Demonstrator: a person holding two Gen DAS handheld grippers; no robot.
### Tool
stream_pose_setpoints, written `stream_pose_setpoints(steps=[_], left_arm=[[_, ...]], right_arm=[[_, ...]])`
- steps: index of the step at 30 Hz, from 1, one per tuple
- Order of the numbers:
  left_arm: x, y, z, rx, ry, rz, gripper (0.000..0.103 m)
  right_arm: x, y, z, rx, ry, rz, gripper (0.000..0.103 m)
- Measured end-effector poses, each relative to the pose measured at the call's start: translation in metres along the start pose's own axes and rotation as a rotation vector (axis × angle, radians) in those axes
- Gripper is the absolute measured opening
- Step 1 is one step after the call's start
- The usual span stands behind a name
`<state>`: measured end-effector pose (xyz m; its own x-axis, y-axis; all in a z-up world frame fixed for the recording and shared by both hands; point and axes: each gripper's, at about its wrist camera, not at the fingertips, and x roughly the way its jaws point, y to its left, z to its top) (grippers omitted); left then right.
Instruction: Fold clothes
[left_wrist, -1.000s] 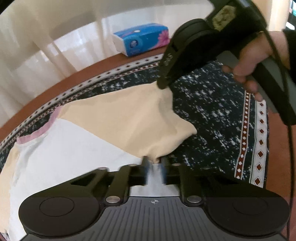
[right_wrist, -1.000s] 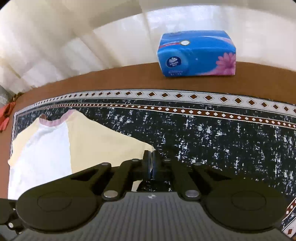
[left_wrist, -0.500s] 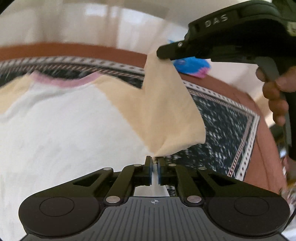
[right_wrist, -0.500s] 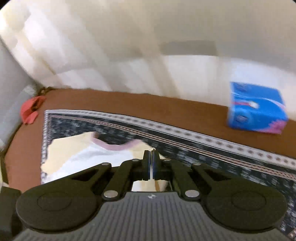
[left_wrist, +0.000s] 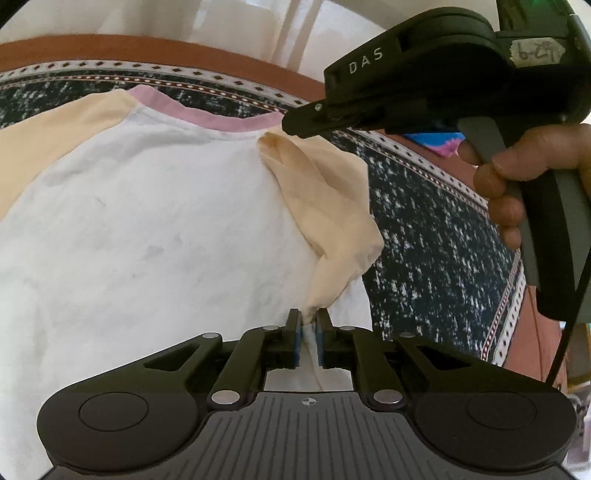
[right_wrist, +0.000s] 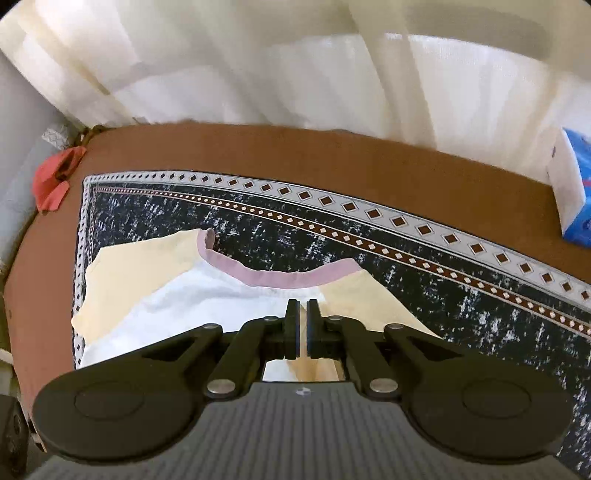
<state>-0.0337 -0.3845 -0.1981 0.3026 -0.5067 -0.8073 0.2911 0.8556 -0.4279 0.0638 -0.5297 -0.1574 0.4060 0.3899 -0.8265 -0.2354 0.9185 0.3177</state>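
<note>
Since the earlier frames, the cream sleeve (left_wrist: 328, 199) has been carried over and now lies folded onto the white body of the shirt (left_wrist: 147, 229), which rests on the patterned cloth (right_wrist: 369, 266). The left gripper (left_wrist: 308, 325) has just been opening; a twist of sleeve fabric sits between its parted jaws. The right gripper (right_wrist: 303, 314), nearly clenched, holds nothing, its tips just above the sleeve. Its tongs partly hide a blue tissue pack (left_wrist: 436, 142). Pale curtains (right_wrist: 295, 66) hang behind the brown table (right_wrist: 258, 147).
</note>
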Motion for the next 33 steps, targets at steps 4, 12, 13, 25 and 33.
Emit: stream_pose_setpoints(steps=[4,12,13,25,33], left_arm=[[-0.014,0.007,0.006,-0.013,-0.004,-0.019,0.047],[-0.031,0.036,0.052,-0.110,-0.059,-0.037,0.055],[-0.025,0.038,0.058,-0.119,-0.041,-0.041,0.055],[0.022,0.027,0.116,-0.088,-0.025,0.028,0.054],[0.043,0.022,0.121,-0.024,0.005,0.044,0.029]], right_arm=[[-0.028,-0.006,-0.011,0.026,-0.052,-0.003,0.011],[-0.078,-0.012,-0.082,0.141,-0.143,-0.020,0.033],[-0.077,-0.011,-0.093,0.166,-0.132,-0.006,0.034],[-0.051,0.007,-0.123,0.293,-0.137,-0.021,0.044],[-0.045,0.004,-0.130,0.355,-0.133,-0.024,0.044]])
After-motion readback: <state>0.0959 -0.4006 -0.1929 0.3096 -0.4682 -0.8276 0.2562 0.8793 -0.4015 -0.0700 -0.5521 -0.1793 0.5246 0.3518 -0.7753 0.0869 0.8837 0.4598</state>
